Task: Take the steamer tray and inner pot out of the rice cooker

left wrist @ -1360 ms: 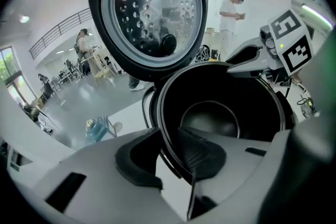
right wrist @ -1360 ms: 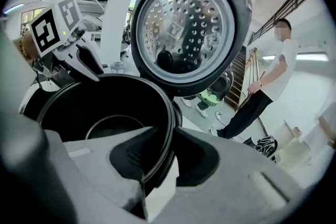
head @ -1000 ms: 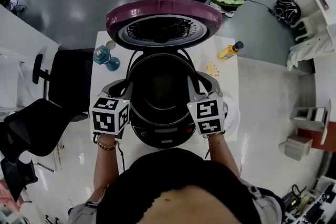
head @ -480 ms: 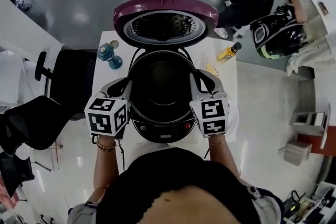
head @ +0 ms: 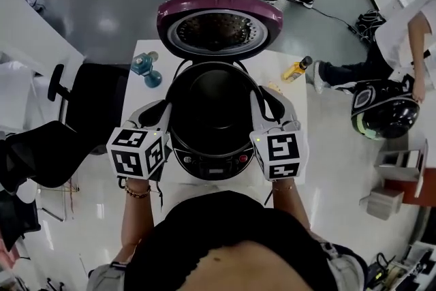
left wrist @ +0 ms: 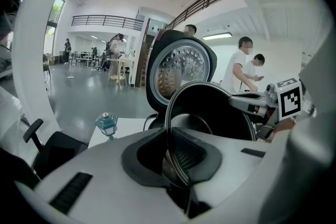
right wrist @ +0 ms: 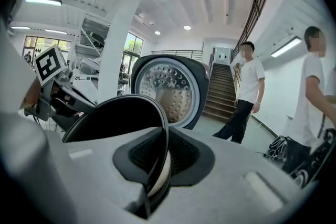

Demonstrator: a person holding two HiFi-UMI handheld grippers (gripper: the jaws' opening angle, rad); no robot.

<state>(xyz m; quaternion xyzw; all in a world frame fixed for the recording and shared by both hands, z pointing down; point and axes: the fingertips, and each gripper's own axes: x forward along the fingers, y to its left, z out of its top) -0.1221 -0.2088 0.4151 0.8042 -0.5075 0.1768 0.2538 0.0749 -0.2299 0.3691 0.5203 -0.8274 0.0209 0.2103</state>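
**Black inner pot pinched on two sides**

Black and round, the inner pot is right over the mouth of the rice cooker. I cannot tell how far out it is. The cooker stands on a white table. Its purple lid stands open at the back, with the shiny dotted side facing the pot.

The left gripper holds the left side of the pot. In the left gripper view its two grey fingers are pressed on the thin rim, one inside and one outside.

The right gripper holds the right side of the pot. In the right gripper view the rim runs between its fingers. These jaws are closing tighter on the rim.

A blue bottle stands on the table to the left of the cooker. A yellow bottle lies to the right. A black chair is beside the table, and a black helmet is over the floor on the right.
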